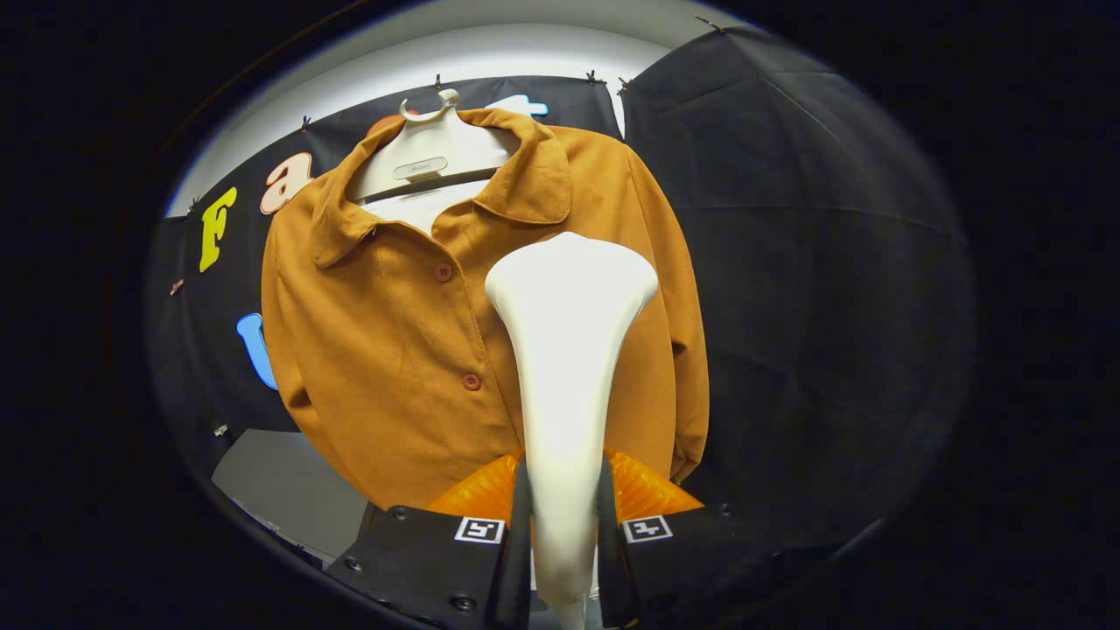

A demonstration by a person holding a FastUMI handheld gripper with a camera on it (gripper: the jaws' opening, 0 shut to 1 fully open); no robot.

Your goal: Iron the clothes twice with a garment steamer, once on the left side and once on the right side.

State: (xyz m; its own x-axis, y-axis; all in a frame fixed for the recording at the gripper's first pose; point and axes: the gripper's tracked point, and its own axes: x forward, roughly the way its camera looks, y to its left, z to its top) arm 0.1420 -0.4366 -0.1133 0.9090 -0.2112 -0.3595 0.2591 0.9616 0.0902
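A brown-orange button shirt (394, 350) hangs on a white hanger (433, 153) in front of the booth's black wall. My gripper (564, 516) is shut on the handle of a white garment steamer (564, 350), both fingers pressing its narrow stem. The steamer's wide head (570, 271) rises beyond the fingers and sits against the shirt's right half, just right of the button line at chest height. The lower right front of the shirt is hidden behind the steamer.
Black cloth wall (814, 289) stands to the right of the shirt and behind it. A grey surface (280, 486) lies below the shirt's left hem. The shirt's right sleeve (691, 385) hangs down beside the steamer.
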